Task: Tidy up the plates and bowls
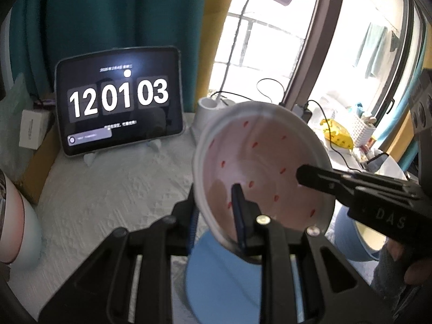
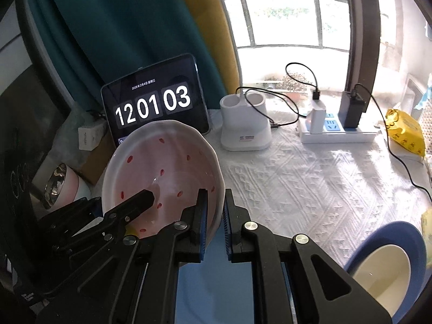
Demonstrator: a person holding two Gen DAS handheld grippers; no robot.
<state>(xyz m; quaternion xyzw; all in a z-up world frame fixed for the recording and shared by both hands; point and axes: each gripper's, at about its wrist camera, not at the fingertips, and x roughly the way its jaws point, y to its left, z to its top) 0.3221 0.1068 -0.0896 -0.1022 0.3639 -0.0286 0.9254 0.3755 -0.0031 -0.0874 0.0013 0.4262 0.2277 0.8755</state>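
My left gripper (image 1: 216,216) and my right gripper (image 2: 214,216) each pinch the rim of the pink bowl (image 2: 167,172), holding it tilted above the blue plate (image 1: 216,275). Right of that plate sits the blue bowl (image 2: 386,267); behind it stands the tablet clock (image 2: 154,100).

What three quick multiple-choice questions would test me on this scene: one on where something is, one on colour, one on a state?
1. Where is the tablet showing the clock?
A. Flat on the table
B. Propped against the teal curtain
C. On the windowsill

2. What colour are the marks inside the pink bowl?
A. Red
B. Green
C. Black

3. How is that bowl held?
A. Lying on the table
B. One hand-held gripper only
C. Lifted, tilted, both hand-held grippers on its rim

Answers: 1 B, it stands upright before the curtain. 2 A, red flecks dot the inside. 3 C, the left hand-held gripper and right hand-held gripper each clamp the rim.
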